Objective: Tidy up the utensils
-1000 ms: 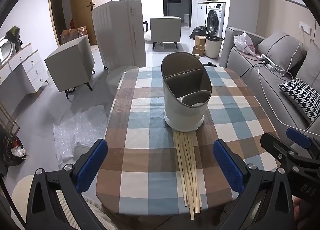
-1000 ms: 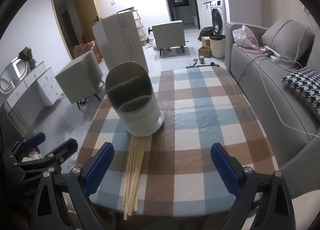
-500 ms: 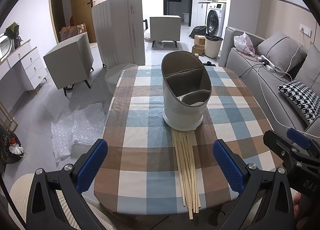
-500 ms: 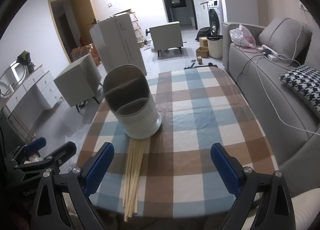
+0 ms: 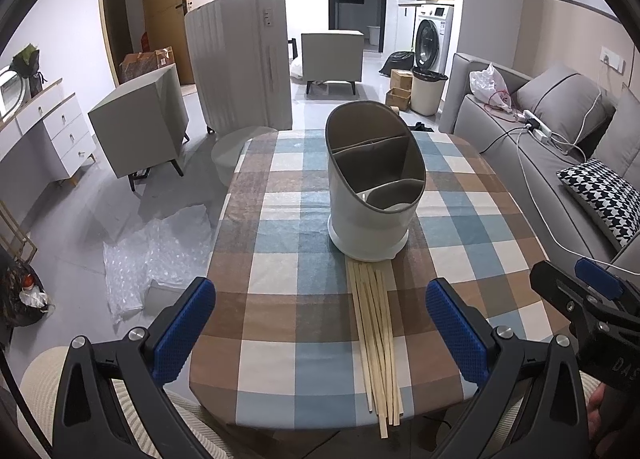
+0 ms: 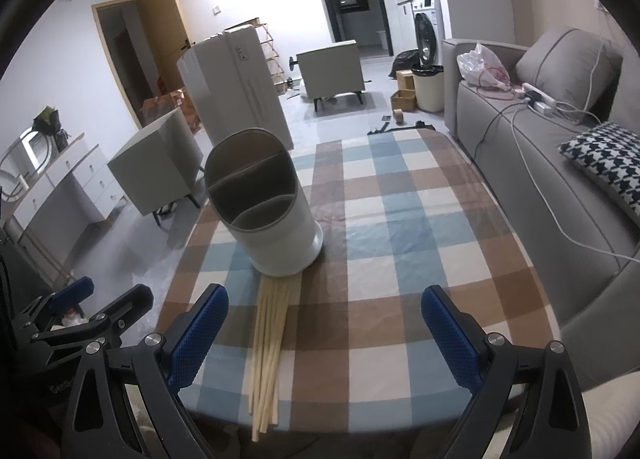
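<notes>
A white utensil holder [image 5: 374, 187] [image 6: 266, 207] with grey inner compartments stands upright mid-table, nothing visible inside it. Several pale wooden chopsticks [image 5: 376, 335] [image 6: 270, 333] lie in a bundle from its base to the table's near edge, their ends sticking out past it. My left gripper [image 5: 320, 325] hovers open over the near edge, chopsticks between its blue pads and below. My right gripper [image 6: 324, 329] is open too, to the right of the chopsticks. Each gripper shows at the side of the other's view.
The table wears a blue, brown and white checked cloth [image 5: 288, 243]. A grey sofa [image 6: 532, 163] with a houndstooth cushion and cables runs along the right. Bubble wrap [image 5: 156, 255], grey cabinets and a large white box stand on the floor to the left and beyond.
Both grippers have drawn back and up slightly from the table, so the holder and chopsticks sit a little farther away. Nothing was grasped or moved.
</notes>
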A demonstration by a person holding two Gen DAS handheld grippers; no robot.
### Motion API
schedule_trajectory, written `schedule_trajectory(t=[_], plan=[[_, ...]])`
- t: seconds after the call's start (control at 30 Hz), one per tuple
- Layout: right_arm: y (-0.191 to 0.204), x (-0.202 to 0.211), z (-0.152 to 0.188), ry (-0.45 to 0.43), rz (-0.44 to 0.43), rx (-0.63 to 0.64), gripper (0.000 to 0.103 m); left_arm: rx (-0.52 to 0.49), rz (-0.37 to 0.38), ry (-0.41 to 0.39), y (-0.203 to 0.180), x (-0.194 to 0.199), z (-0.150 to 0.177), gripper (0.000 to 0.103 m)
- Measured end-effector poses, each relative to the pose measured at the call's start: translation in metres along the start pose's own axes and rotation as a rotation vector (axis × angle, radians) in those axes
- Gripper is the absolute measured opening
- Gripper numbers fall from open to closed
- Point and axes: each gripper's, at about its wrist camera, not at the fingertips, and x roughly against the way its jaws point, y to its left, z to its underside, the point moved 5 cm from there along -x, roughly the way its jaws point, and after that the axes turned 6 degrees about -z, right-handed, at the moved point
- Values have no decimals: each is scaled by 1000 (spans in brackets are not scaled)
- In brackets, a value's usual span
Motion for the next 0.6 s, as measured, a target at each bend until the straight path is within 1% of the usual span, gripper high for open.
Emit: schedule_trajectory(t=[0.6], plan=[[0, 0, 1, 3, -18, -7, 98, 2, 3, 3, 2, -1, -1, 102]])
